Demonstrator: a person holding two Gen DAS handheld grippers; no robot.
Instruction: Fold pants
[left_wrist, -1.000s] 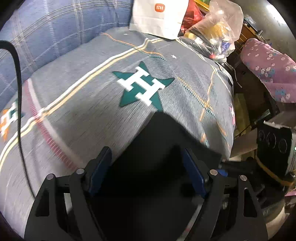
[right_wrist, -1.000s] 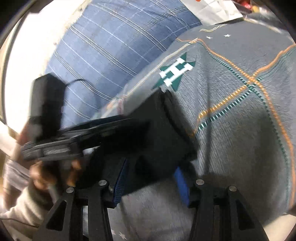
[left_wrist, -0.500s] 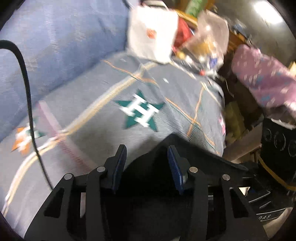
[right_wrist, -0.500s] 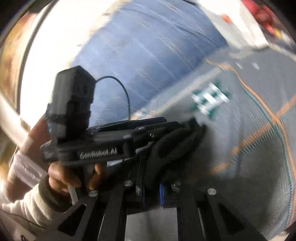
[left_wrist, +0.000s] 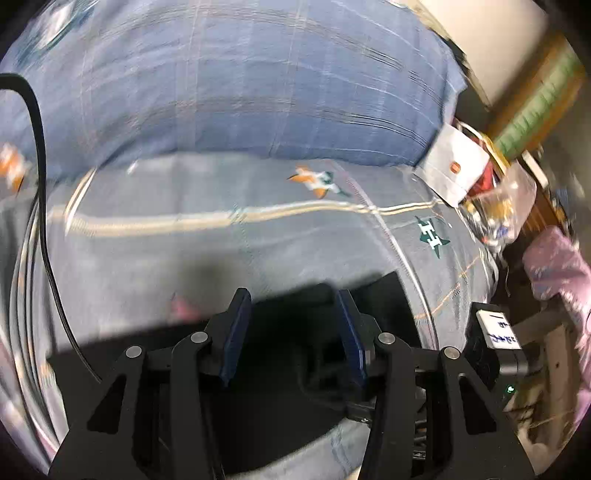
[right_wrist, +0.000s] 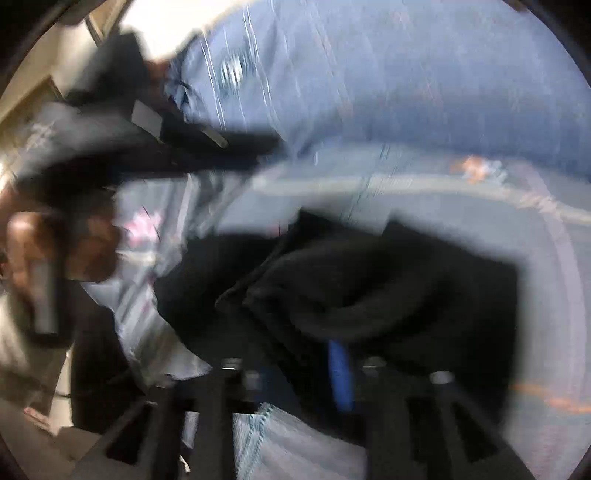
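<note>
Left wrist view: the black pants (left_wrist: 295, 387) are being seen spread low on the grey patterned bedspread (left_wrist: 229, 243), directly under the left gripper (left_wrist: 293, 332). Its blue-padded fingers (left_wrist: 236, 332) are being kept apart, with dark cloth lying between and beneath them; whether any fabric is being pinched cannot be told, and the jaws are being shown released. Beyond the bedspread, a blue plaid cushion (left_wrist: 229, 92) is being propped upright. At the bedspread's far right corner a white paper bag (left_wrist: 456, 171) is being leaned, with a clear plastic bag (left_wrist: 506, 199) just beside it. A black cable (left_wrist: 40, 184) is being trailed across the bedspread's left side.

Right wrist view is being blurred heavily by motion. The pants (right_wrist: 351, 280) are being bunched on the bedspread (right_wrist: 461, 206) in a thick fold in front of the right gripper (right_wrist: 325, 365). Its jaws are being held nearly together, and one blue pad (right_wrist: 340, 373) is being half buried in the cloth, so the pants are being grasped. At the bedspread's left edge, the left gripper (right_wrist: 177, 147) is being carried in the person's hand (right_wrist: 59, 243).
</note>
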